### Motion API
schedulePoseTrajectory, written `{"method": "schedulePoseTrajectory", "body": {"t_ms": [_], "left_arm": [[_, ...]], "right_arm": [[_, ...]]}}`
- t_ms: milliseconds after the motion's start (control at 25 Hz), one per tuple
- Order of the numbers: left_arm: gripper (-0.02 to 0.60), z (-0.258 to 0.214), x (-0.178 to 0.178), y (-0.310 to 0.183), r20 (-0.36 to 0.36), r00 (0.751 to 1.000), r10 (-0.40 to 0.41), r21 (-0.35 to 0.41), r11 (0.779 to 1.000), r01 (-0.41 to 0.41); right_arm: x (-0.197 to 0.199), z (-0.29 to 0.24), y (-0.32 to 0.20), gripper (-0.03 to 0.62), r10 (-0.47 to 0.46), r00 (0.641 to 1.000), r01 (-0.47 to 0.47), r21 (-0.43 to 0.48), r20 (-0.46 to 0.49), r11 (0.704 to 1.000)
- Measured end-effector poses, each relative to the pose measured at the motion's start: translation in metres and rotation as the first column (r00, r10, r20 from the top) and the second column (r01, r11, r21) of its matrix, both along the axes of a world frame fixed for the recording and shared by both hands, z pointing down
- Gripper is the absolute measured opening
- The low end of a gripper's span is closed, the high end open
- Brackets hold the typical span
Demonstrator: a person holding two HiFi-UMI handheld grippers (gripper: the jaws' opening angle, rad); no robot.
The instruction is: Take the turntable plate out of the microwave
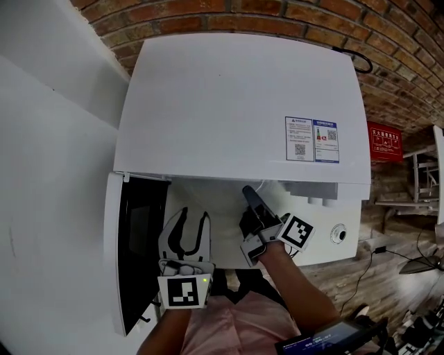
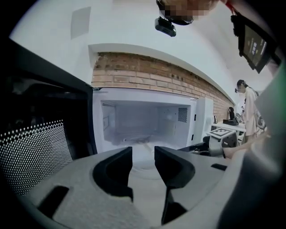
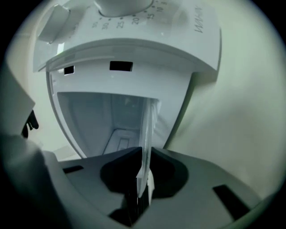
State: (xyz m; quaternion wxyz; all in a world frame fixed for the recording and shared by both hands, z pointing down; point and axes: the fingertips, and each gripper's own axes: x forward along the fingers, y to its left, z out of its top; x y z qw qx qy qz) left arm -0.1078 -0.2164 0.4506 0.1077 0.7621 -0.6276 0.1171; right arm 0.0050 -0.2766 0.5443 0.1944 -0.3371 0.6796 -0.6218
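The white microwave (image 1: 236, 104) stands with its door (image 1: 135, 243) swung open to the left. My right gripper (image 1: 248, 191) reaches into the cavity's right side. In the right gripper view its jaws (image 3: 144, 154) are shut on the rim of the clear glass turntable plate (image 3: 147, 129), which shows edge-on between them. My left gripper (image 1: 189, 215) hangs in front of the opening, open and with nothing in it. In the left gripper view its jaws (image 2: 143, 152) frame the cavity floor, where the plate (image 2: 144, 166) shows only faintly. The microwave's top hides the plate in the head view.
A white wall (image 1: 48, 173) runs close along the left of the door. Behind the microwave is a brick wall (image 1: 277, 17) with a red sign (image 1: 383, 141). The control panel with its knob (image 1: 338, 234) sits right of the opening. A person (image 2: 248, 107) stands in the background.
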Motion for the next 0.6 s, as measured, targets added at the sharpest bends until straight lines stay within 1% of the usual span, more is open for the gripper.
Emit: {"method": "schedulePoseTrajectory", "body": {"t_ms": [160, 280, 400, 520, 600], "left_arm": [[0.160, -0.003, 0.008, 0.001, 0.002, 1.000, 0.018, 0.014, 1.000, -0.018], [0.160, -0.006, 0.011, 0.004, 0.003, 1.000, 0.018, 0.019, 1.000, -0.018], [0.160, -0.007, 0.010, 0.006, 0.005, 1.000, 0.012, 0.018, 1.000, -0.012], [0.160, -0.006, 0.005, 0.007, 0.006, 1.000, 0.002, 0.011, 1.000, -0.002], [0.160, -0.004, 0.002, 0.007, 0.001, 1.000, -0.007, 0.002, 1.000, 0.007]], "right_arm": [[-0.003, -0.001, 0.021, 0.054, -0.001, 1.000, 0.002, -0.015, 0.021, 1.000], [-0.004, 0.001, 0.035, 0.055, -0.004, 1.000, 0.005, -0.028, 0.015, 1.000], [-0.005, 0.003, 0.039, 0.066, -0.013, 0.999, 0.013, 0.005, 0.029, 1.000], [-0.008, -0.011, 0.030, 0.169, -0.011, 0.991, -0.003, 0.105, 0.134, 0.994], [-0.011, -0.019, 0.022, 0.218, -0.024, 0.981, -0.007, 0.157, 0.193, 0.988]]}}
